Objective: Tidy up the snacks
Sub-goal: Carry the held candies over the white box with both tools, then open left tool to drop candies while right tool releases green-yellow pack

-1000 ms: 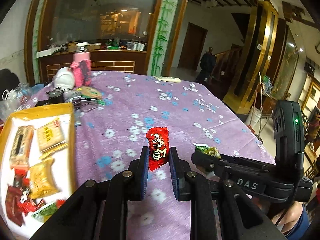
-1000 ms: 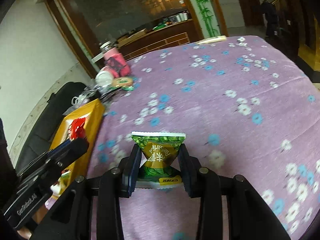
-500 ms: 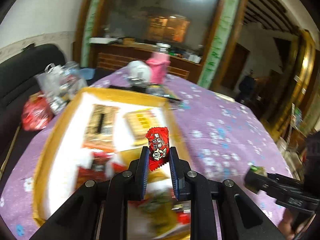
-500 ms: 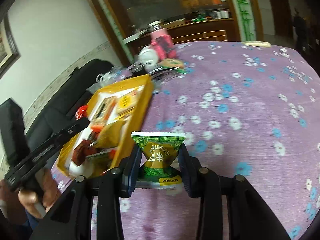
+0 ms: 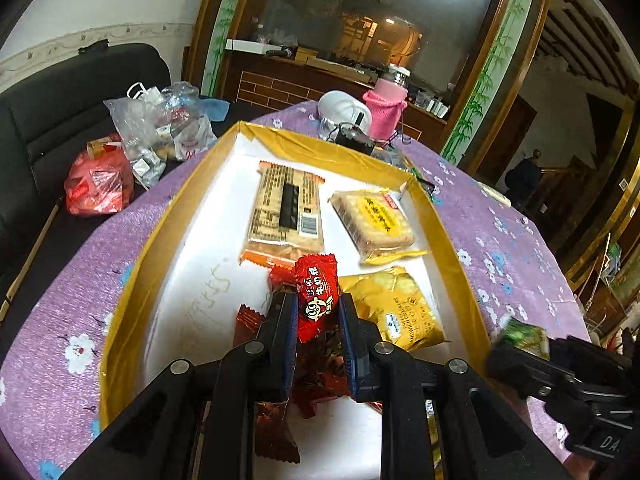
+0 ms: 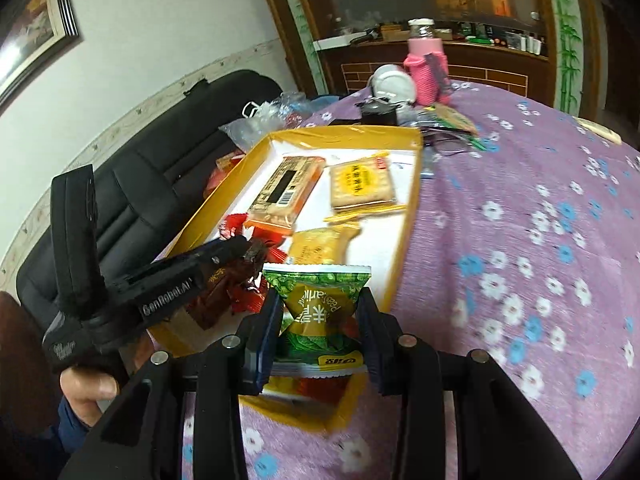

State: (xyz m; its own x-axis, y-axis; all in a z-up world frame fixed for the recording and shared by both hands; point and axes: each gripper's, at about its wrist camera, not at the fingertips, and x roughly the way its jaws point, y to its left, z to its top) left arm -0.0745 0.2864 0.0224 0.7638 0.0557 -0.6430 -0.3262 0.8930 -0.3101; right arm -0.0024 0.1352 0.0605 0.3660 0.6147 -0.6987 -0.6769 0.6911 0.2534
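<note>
My left gripper [image 5: 318, 310] is shut on a red candy packet [image 5: 316, 296] and holds it over the near middle of the yellow-rimmed tray [image 5: 160, 236]. The tray holds a long cracker pack [image 5: 286, 210], a yellow biscuit pack [image 5: 374, 220], a gold snack bag [image 5: 394, 308] and several red wrappers [image 5: 320, 376]. My right gripper [image 6: 320, 312] is shut on a green peanut snack packet [image 6: 318, 304] above the tray's near right corner [image 6: 340, 412]. It also shows in the left wrist view [image 5: 524, 340], beyond the tray's right rim.
The tray sits at the left of a purple flowered tablecloth [image 6: 520, 240]. A pink bottle [image 5: 386, 108], a white helmet-like object [image 5: 342, 110] and small clutter stand behind the tray. Plastic bags [image 5: 156, 128] and a red bag [image 5: 98, 186] lie on the black sofa [image 5: 60, 100].
Both grippers have swung left from the open tablecloth to over the tray, each still holding its packet. The left gripper now sits lower over the tray's contents.
</note>
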